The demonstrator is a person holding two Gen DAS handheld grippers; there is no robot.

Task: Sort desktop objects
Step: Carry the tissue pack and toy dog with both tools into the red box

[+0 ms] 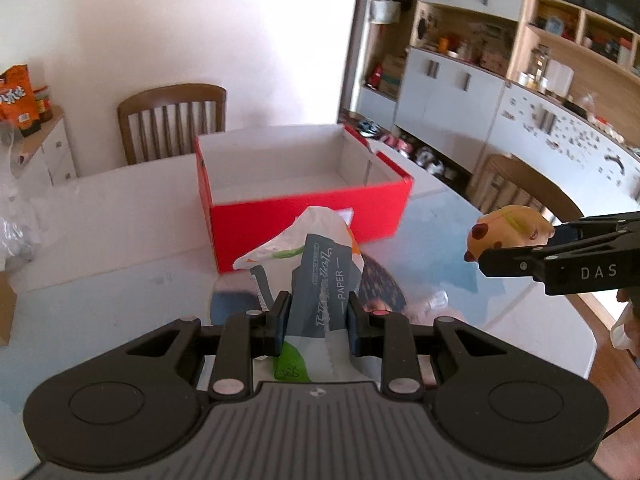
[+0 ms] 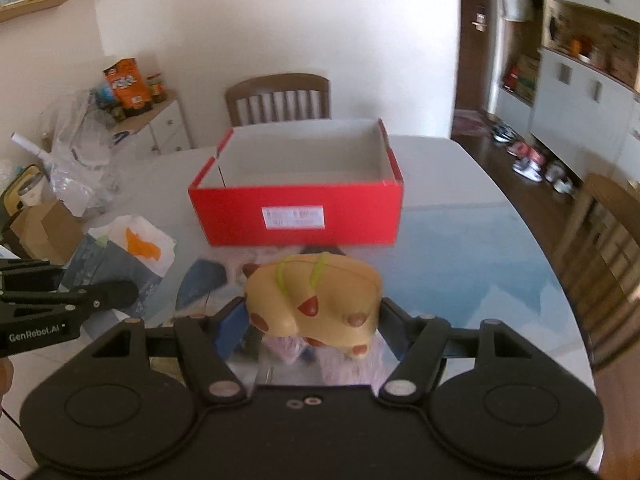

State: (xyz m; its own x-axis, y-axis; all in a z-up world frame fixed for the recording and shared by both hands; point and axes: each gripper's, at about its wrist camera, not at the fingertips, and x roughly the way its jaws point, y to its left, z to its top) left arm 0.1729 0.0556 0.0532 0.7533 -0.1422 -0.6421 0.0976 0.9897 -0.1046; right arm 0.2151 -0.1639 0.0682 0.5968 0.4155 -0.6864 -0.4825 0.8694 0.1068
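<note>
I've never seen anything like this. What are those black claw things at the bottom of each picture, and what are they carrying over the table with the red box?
They are two hand-held grippers, each carried by a person, with a camera looking along its fingers. One picture comes from the left hand-held gripper, which is shut on a crumpled paper packet. The other comes from the right hand-held gripper, which is clamped around a tan toy animal with brown spots. Ahead of both, on the pale table, stands an open red box; what shows of its inside looks empty. Each gripper also shows at the edge of the other's picture.
</note>
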